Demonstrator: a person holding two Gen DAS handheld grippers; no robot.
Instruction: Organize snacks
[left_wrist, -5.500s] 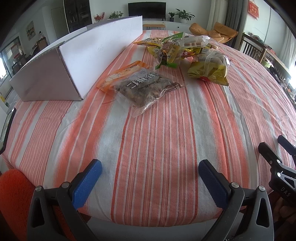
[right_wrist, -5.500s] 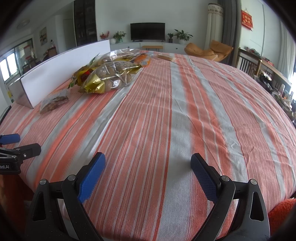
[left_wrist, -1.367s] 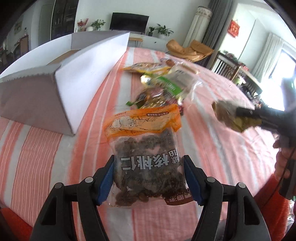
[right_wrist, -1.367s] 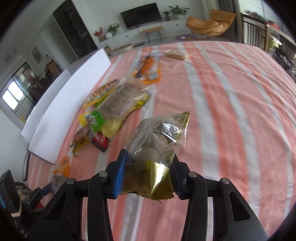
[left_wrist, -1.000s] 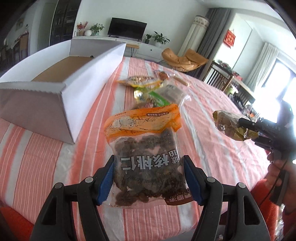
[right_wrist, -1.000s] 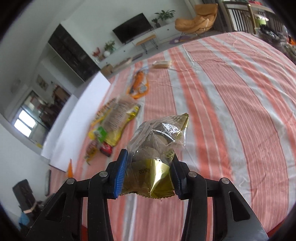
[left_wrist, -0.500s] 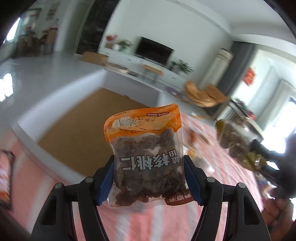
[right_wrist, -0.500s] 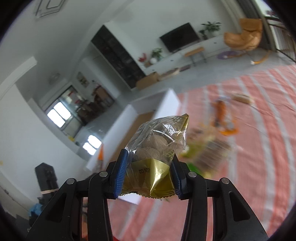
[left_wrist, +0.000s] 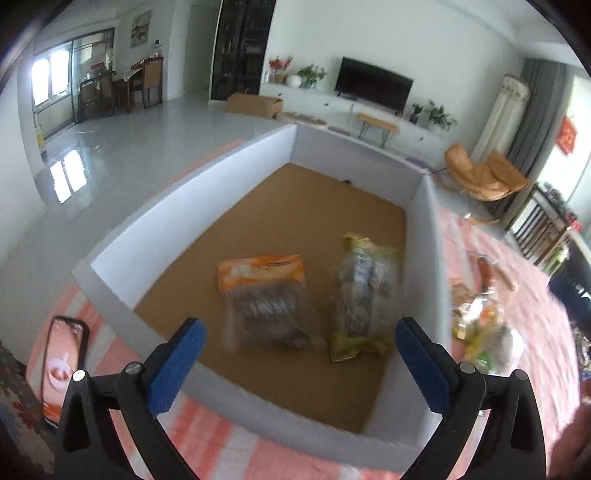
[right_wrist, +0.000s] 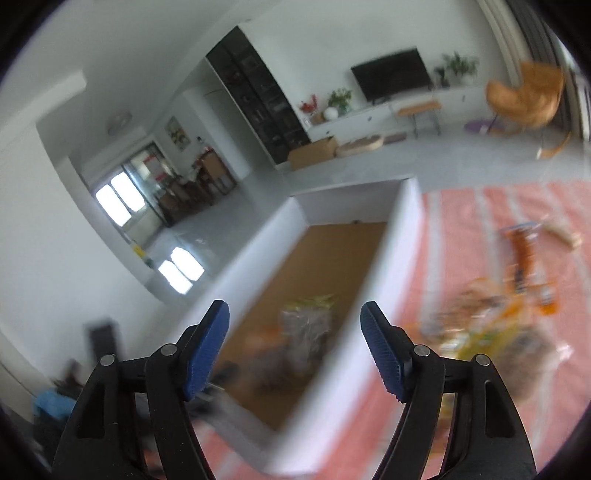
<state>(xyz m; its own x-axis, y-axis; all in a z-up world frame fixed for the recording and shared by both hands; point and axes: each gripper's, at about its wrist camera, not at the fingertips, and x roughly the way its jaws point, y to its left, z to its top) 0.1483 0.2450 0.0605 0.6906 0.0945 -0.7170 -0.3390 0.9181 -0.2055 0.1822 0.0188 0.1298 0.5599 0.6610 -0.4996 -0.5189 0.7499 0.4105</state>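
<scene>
Orange-topped and dark below, the walnut bag (left_wrist: 264, 301) lies on the brown cardboard floor of the white box (left_wrist: 155, 218), blurred in our left wrist view, with the gold-and-clear snack bag (left_wrist: 364, 295) just beside it toward the box's right wall. We hold the left tool (left_wrist: 301, 360) above the near edge of the box; its jaws have just been opening and now stand wide apart with nothing between the blue pads (left_wrist: 177, 363). Our right tool (right_wrist: 295, 350) hangs over the near corner of the same box (right_wrist: 391, 273); its jaws too have just been opening, and nothing is between them. Through the right wrist view the two bags inside show only as smears, the gold-and-clear one (right_wrist: 306, 321) the plainer. More snack packets (left_wrist: 480, 321) remain in a loose heap on the striped orange and white tabletop (right_wrist: 461, 214), outside the box's right wall. A phone (left_wrist: 62, 365) lies on the cloth left of the box.
</scene>
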